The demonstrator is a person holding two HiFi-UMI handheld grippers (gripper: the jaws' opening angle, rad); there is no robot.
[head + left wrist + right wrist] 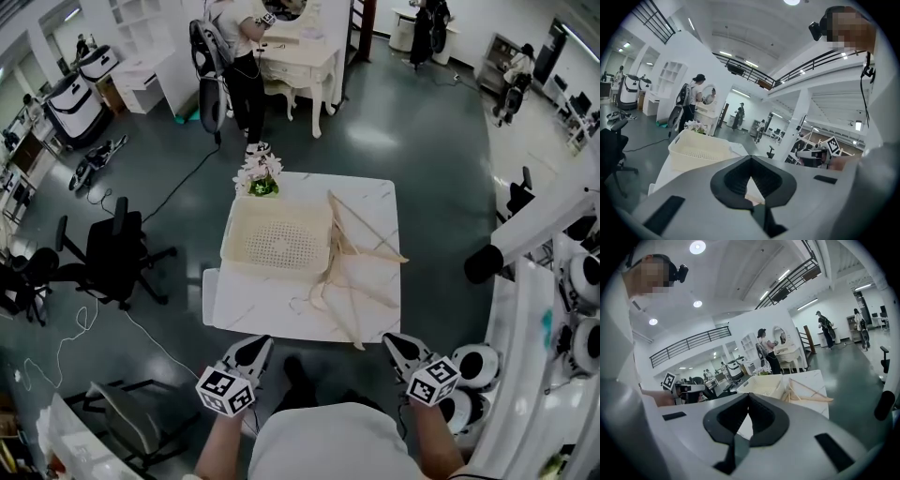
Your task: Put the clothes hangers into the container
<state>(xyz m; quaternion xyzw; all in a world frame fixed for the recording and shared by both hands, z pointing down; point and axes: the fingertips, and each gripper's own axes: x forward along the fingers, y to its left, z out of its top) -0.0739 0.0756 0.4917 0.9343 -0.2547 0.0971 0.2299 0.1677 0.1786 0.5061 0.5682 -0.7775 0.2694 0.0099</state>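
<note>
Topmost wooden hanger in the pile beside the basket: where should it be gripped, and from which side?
Grip its long straight bar mid-length, probably with the right gripper coming from the right side of the table. That bar lies exposed at the far end; the basket crowds the left, and other hangers overlap nearer the person.

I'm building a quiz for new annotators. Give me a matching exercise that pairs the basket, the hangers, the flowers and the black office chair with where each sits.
1. basket
2. hangers
3. flowers
4. office chair

A. off the table, to its left
B. tabletop, right part
C. table's far edge
D. tabletop, left part

Pairs: 1-D, 2-B, 3-C, 4-A
</note>
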